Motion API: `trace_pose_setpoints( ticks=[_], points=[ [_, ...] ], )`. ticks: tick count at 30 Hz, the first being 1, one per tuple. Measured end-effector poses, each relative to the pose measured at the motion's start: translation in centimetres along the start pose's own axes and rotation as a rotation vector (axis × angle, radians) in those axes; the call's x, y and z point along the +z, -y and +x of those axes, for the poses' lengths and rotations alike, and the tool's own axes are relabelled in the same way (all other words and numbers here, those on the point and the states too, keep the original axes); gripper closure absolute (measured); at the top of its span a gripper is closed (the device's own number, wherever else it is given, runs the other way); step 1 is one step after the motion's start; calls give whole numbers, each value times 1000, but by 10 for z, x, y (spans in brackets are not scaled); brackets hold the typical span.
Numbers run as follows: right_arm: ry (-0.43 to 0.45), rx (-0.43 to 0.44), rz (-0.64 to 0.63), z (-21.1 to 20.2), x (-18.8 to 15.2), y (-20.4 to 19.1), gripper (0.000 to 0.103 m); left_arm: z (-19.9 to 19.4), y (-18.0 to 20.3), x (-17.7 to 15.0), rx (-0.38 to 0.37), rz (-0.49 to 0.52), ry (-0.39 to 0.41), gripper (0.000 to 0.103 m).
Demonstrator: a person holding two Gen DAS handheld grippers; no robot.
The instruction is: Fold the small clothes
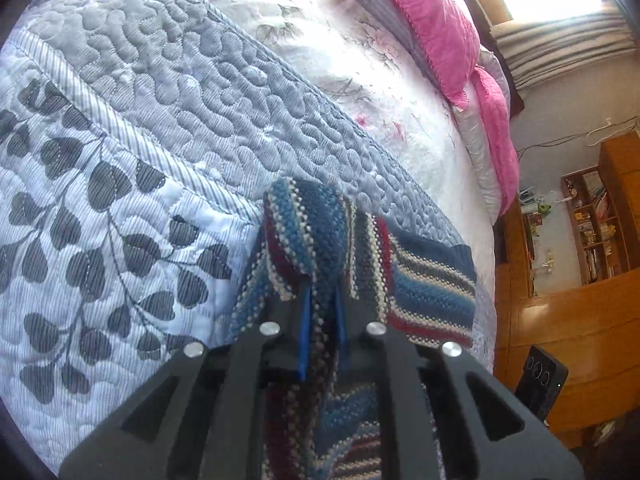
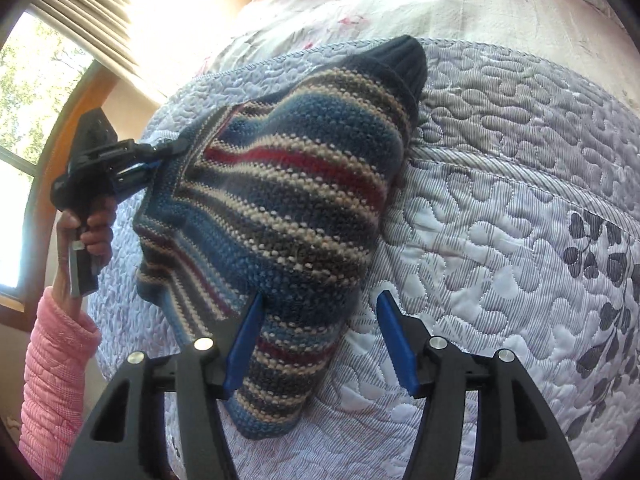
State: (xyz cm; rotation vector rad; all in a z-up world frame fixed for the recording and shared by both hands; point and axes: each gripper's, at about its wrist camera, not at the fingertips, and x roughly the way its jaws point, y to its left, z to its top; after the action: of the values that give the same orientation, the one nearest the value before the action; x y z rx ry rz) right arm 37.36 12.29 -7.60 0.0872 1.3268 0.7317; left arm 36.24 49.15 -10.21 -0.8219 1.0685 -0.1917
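Observation:
A small striped knit sweater [image 2: 288, 200], blue, red, cream and grey with a dark ribbed hem, lies bunched on the quilted bedspread [image 2: 500, 200]. My left gripper [image 1: 322, 320] is shut on a fold of the sweater [image 1: 308, 232], and knit fabric hangs between and below its blue pads. In the right wrist view the left gripper [image 2: 160, 160] pinches the sweater's left edge and lifts it. My right gripper [image 2: 320, 340] stands open just above the sweater's near end, its left finger [image 2: 244, 344] over the knit and the right one over bare quilt.
The bed's right edge drops to wooden cabinets and a bookshelf [image 1: 592, 232]. Pink pillows [image 1: 440, 28] and a floral sheet lie at the bed's head. A hand in a pink sleeve [image 2: 52, 376] holds the left gripper near a bright window [image 2: 28, 120].

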Motion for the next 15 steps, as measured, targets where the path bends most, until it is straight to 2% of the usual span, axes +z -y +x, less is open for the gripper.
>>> trace_pose_setpoints(
  ticks=[1, 2, 4, 6, 7, 9, 10, 11, 12, 13, 15],
  points=[
    [-1, 3, -7, 2, -1, 0, 44, -1, 1, -2, -8, 23, 14, 93],
    [-1, 8, -7, 6, -1, 1, 44, 3, -4, -3, 18, 32, 13, 94],
    [-4, 31, 5, 9, -1, 2, 44, 14, -26, -4, 92, -19, -16, 93],
    [-7, 38, 4, 10, -1, 1, 44, 14, -40, -5, 37, -53, -21, 93],
    [-7, 30, -4, 10, 0, -1, 44, 10, -41, -6, -6, -61, -20, 89],
    [2, 27, -21, 6, 3, -3, 44, 2, -39, -5, -97, -82, -25, 64],
    [13, 31, -24, 2, 5, -5, 43, -4, -38, -4, -159, -88, -19, 35],
    [26, 37, -22, -2, 6, -4, 39, -10, -38, -5, -210, -90, -8, 21],
    [37, 40, -13, -6, 9, -2, 37, -13, -38, -4, -242, -86, -8, 19],
    [42, 41, 0, -8, 12, -1, 31, -12, -39, -3, -241, -81, -28, 19],
    [40, 39, 14, -8, 16, 1, 30, -6, -45, -4, -216, -81, -74, 19]
  ],
)
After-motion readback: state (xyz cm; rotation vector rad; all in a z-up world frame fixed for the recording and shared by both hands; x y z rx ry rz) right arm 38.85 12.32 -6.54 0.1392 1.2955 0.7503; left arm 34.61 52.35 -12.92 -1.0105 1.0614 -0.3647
